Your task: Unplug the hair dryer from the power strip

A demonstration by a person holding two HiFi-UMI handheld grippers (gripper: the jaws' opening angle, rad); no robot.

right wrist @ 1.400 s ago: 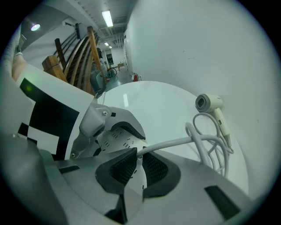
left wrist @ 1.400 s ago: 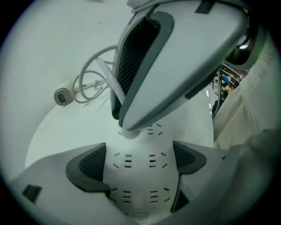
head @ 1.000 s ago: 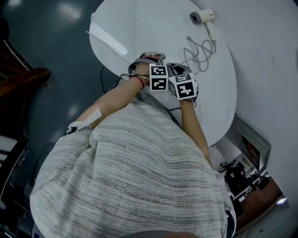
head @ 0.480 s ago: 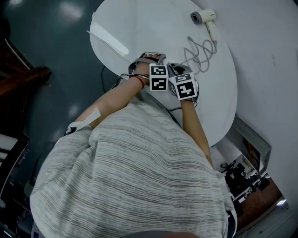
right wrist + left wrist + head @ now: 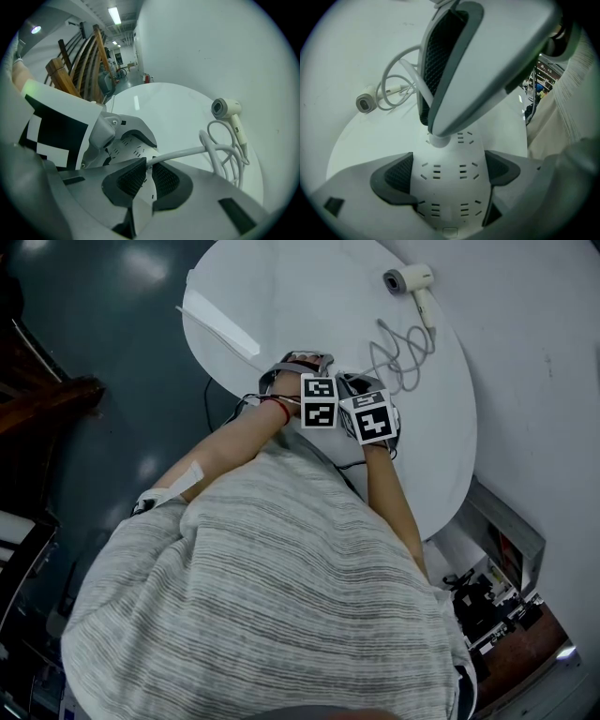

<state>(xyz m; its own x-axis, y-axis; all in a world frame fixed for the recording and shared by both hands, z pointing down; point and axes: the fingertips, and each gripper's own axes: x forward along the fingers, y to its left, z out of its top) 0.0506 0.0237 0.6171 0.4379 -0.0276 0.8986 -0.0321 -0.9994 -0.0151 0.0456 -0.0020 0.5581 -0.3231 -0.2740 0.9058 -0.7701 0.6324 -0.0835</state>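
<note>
On the round white table (image 5: 281, 296) lies a white power strip (image 5: 450, 187). My left gripper (image 5: 450, 176) is shut on it, its dark pads (image 5: 396, 176) pressing the strip's two sides. The hair dryer's white plug (image 5: 437, 139) sits in a socket at the strip's far end. My right gripper (image 5: 149, 176) comes down from above and is shut on that plug. The grey cord (image 5: 187, 151) runs from the plug in loose loops to the white hair dryer (image 5: 410, 279) at the table's far right. In the head view the left gripper (image 5: 302, 358) and right gripper (image 5: 349, 382) are side by side.
A white wall (image 5: 525, 352) curves close behind the table. Wooden chairs (image 5: 79, 70) stand beyond the table's far side. A cluttered shelf (image 5: 487, 596) is on the floor at the lower right. A long white bar (image 5: 217, 320), maybe glare, shows on the table's left.
</note>
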